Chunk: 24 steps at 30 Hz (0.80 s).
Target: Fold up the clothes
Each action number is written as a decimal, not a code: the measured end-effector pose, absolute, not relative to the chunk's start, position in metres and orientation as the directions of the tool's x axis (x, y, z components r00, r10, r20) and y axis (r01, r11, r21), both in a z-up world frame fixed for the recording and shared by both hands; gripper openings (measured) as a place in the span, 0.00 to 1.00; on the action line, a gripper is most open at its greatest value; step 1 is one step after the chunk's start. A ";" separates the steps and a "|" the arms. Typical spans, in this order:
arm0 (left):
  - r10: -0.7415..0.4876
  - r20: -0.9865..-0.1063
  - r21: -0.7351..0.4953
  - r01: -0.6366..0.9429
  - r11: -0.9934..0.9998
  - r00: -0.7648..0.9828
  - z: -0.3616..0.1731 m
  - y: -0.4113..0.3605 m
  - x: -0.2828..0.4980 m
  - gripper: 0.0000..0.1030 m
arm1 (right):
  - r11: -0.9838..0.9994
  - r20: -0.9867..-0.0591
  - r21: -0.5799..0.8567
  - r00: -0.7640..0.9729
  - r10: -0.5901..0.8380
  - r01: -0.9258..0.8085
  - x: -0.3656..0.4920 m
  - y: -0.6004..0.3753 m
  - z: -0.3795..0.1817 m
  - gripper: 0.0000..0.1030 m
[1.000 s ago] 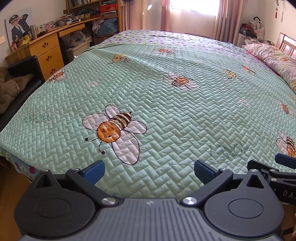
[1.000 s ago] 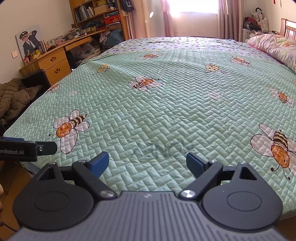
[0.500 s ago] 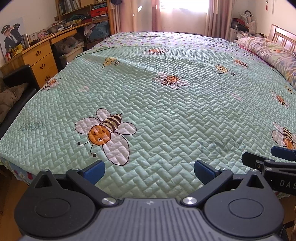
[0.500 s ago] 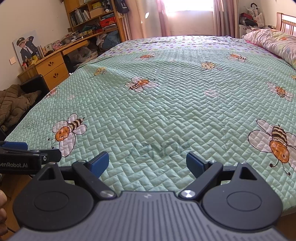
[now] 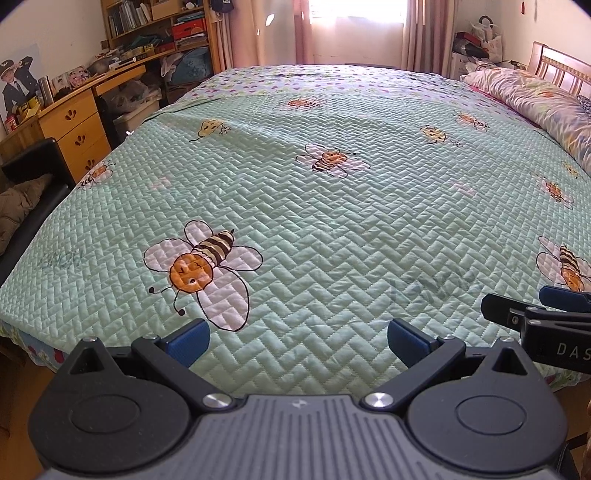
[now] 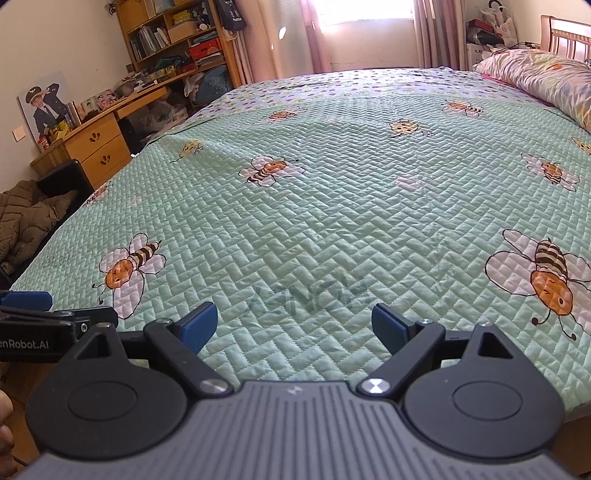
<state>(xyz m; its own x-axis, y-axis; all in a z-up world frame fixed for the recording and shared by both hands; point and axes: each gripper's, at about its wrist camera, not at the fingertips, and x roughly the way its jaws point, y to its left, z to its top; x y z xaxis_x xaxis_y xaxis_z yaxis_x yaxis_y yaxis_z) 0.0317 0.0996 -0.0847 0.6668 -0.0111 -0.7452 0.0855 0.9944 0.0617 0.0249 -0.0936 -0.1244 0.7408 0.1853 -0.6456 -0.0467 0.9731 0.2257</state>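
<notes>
No clothes show on the bed [image 5: 332, 206], only its bee quilt. Left claw [image 5: 297, 338] and right claw [image 6: 294, 325] hover spread wide, empty, over the near edge.

The near edge of the mint-green quilted bedspread with bee prints [image 5: 332, 229] was hidden behind the left gripper's [image 5: 298, 338] grey and black body, and likewise in the right wrist view. The right gripper [image 5: 543, 317] was cut off by the left wrist picture's right border, its lettering reading only "DAS". A pink floral pillow [image 6: 546, 79] ran past the right border. The brown padded coat [image 6: 26, 218] was cut by the left border. Books on the wooden shelves [image 6: 166, 33] were too small to read.
</notes>
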 end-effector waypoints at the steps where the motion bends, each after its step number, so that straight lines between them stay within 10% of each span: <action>1: -0.013 -0.744 0.062 0.089 0.994 0.668 -0.084 0.099 0.031 0.99 | 0.973 -0.646 0.227 0.741 0.186 -0.046 0.025 -0.094 -0.124 0.88; 24: -0.127 -0.696 0.031 0.207 0.978 0.707 -0.072 0.077 0.012 0.97 | 0.967 -0.640 0.254 0.748 0.176 -0.011 0.024 -0.110 -0.126 0.88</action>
<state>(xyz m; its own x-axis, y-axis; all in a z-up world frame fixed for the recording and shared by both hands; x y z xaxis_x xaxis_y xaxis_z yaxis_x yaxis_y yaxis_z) 0.0117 0.0768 -0.0723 0.7069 -0.1274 -0.6957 0.2069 0.9779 0.0313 0.0242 -0.1096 -0.1258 0.7475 0.1764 -0.6404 -0.0107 0.9672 0.2539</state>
